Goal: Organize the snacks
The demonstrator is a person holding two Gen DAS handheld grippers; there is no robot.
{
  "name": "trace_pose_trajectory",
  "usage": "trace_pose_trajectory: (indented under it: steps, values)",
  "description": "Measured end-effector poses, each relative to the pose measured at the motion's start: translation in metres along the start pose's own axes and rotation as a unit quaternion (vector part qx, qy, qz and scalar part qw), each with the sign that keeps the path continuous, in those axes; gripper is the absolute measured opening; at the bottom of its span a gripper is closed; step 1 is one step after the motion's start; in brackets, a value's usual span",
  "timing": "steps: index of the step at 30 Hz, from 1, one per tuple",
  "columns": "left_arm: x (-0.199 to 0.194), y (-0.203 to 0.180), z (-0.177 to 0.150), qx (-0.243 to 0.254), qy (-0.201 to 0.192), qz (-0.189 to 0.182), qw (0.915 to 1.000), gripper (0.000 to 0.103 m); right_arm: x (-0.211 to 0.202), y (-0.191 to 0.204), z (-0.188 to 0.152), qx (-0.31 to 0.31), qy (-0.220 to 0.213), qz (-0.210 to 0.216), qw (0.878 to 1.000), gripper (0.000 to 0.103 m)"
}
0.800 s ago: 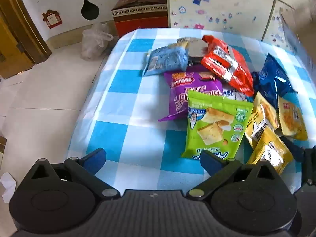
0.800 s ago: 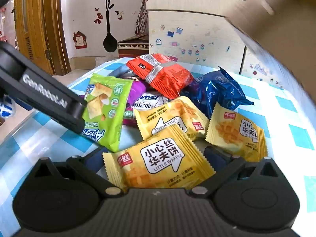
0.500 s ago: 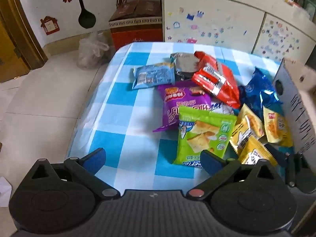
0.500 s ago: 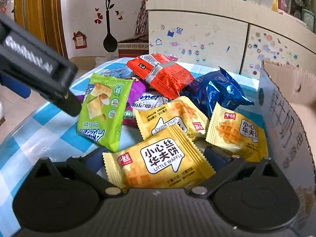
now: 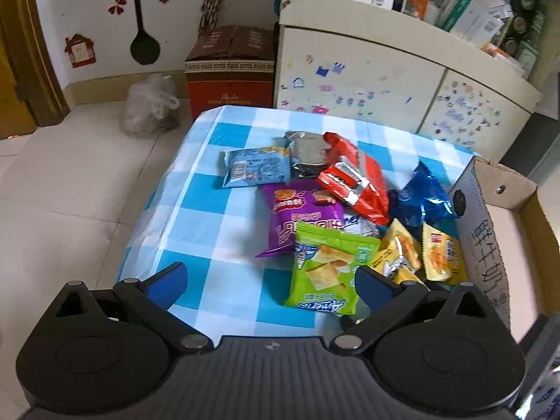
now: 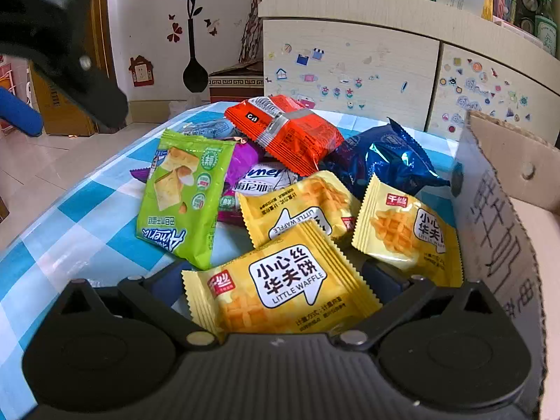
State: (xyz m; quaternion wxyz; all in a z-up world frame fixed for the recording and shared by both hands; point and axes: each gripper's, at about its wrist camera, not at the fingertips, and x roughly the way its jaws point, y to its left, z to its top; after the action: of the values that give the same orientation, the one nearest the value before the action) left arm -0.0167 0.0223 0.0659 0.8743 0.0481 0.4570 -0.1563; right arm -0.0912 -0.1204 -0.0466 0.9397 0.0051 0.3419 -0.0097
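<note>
Now our cardboard box point(image 6: 497, 210) sits beside the pile; right claw point(image 6: 280, 276) straddles a waffle packet point(image 6: 280, 290), grip unclear, left claw point(image 5: 269, 280) open, empty; nothing boxed yet.

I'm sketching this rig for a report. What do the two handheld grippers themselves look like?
Both match: a black ribbed body, two round black housings, angled black linkage arms with silver pivot pins, and blue finger pads. That holds for the left gripper and the right gripper. No cables or sleeves show.
</note>
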Motion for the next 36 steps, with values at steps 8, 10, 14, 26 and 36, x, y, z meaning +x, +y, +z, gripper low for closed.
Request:
trace_pose_trajectory:
  steps: [8, 10, 14, 26, 36]
  values:
    - [-0.014, -0.003, 0.002, 0.019, -0.019, -0.012, 0.9996, 0.103, 0.000, 0.000, 0.000, 0.000, 0.000, 0.000, 1.000, 0.102]
    - [-0.015, -0.002, 0.003, 0.017, -0.018, -0.018, 0.9995, 0.103, 0.000, 0.000, 0.000, 0.000, 0.000, 0.000, 1.000, 0.102]
    - [-0.015, -0.001, 0.004, 0.013, -0.016, -0.022, 0.9996, 0.103, 0.000, 0.000, 0.000, 0.000, 0.000, 0.000, 1.000, 0.102]
    - [-0.010, -0.002, 0.001, 0.011, -0.002, -0.011, 0.9999, 0.103, 0.001, -0.001, 0.000, 0.000, 0.000, 0.000, 1.000, 0.102]
    - [-0.007, 0.002, 0.003, 0.012, 0.003, -0.004, 0.9999, 0.103, -0.015, 0.017, 0.011, 0.058, 0.098, -0.064, 0.991, 0.102]
